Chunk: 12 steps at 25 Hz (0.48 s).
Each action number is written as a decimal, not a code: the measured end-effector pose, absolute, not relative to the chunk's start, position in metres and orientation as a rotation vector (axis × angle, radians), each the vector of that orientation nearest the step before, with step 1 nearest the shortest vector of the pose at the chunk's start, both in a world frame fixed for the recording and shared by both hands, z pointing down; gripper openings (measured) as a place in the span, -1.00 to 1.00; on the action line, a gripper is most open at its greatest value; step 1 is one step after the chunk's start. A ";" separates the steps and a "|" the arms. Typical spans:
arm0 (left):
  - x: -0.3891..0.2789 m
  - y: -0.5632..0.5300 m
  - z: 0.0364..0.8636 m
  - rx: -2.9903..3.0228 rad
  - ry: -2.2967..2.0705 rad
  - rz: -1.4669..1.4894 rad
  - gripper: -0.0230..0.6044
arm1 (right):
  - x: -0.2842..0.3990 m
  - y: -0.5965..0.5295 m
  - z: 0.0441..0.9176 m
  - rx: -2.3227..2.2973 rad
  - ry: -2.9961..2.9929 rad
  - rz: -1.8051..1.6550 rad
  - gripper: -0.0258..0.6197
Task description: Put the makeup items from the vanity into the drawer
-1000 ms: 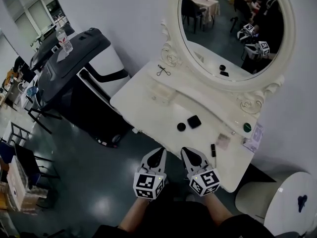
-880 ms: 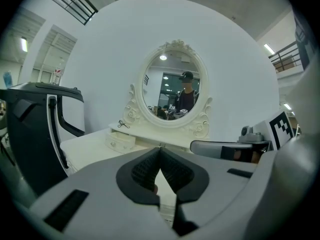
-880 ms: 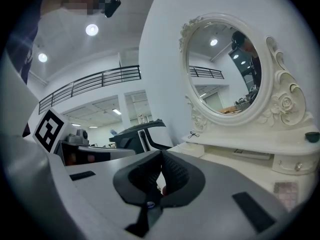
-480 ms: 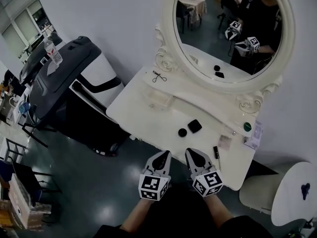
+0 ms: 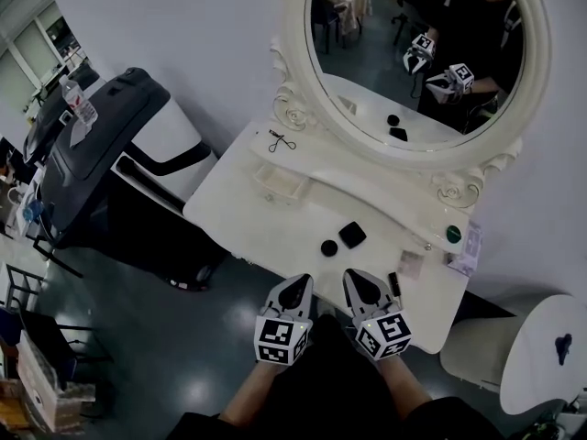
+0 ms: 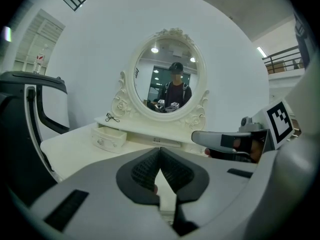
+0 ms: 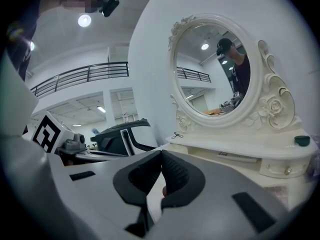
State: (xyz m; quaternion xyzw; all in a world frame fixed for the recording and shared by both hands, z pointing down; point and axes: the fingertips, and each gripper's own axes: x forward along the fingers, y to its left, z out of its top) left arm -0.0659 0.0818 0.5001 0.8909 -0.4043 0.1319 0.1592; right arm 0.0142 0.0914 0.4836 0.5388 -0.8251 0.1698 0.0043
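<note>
Both claws shut, nothing between the jaws. Left claw [image 5: 293, 285] and right claw [image 5: 361, 280] hover side by side just off the tabletop's [image 5: 246, 207] near edge.

No item lifted yet (task looks barely begun).

- Square black compact [image 5: 352, 236] and round black pot [image 5: 328, 247]: just beside each other, mid tabletop toward the near edge.
- Black tube [image 5: 394, 284] and pale flat item [image 5: 410, 265]: near the right front corner.
- Green-topped pot [image 5: 453, 234]: back right.
- Lash curler [image 5: 276, 141]: back left corner.
- Small drawer [image 5: 282, 181]: pulled open, back left.

Step in hand, prob.: reach for the 1st item. To do it well, open the right claw before descending and start with the tube, which is nearest. Grip across its narrow width, square to the tabletop, so it can't roll. Keep the left claw clear of the compact.
</note>
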 end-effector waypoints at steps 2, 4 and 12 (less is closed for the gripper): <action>-0.061 0.071 0.507 2.536 -1.156 0.393 -0.88 | 0.020 0.080 0.487 1.688 -2.583 0.544 -0.85; -0.055 0.058 0.513 2.528 -1.155 0.408 -0.88 | 0.026 0.067 0.491 1.688 -2.580 0.558 -0.85; -0.032 0.014 0.539 2.501 -1.139 0.467 -0.88 | 0.048 0.022 0.515 1.660 -2.570 0.647 -0.85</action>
